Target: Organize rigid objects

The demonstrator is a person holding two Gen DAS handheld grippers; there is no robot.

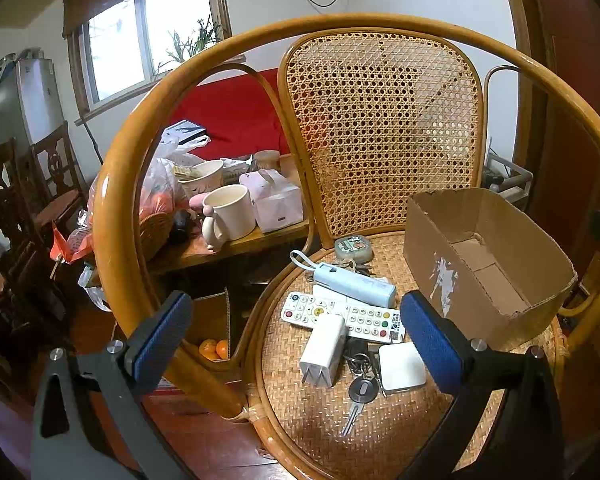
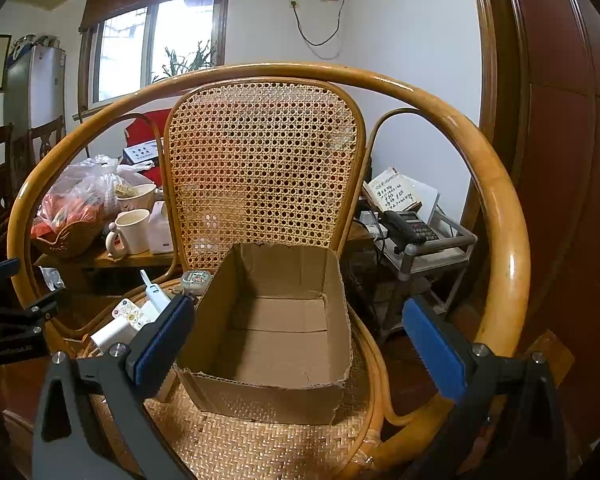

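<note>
On the rattan chair seat the small rigid items lie bunched at the left, apparently gathered there so each can be lifted across into the empty cardboard box at the right. The left claw hangs spread wide over the pile, holding nothing, its blue pads either side of the white charger. That charger's long axis runs toward the camera, prongs nearest. Beneath it the white remote control lies crosswise, left to right. The pale blue power bank slants from upper left, strap end, to lower right. A key points toward the seat's front. The right claw is likewise spread and empty, facing the box's open top.
</note>
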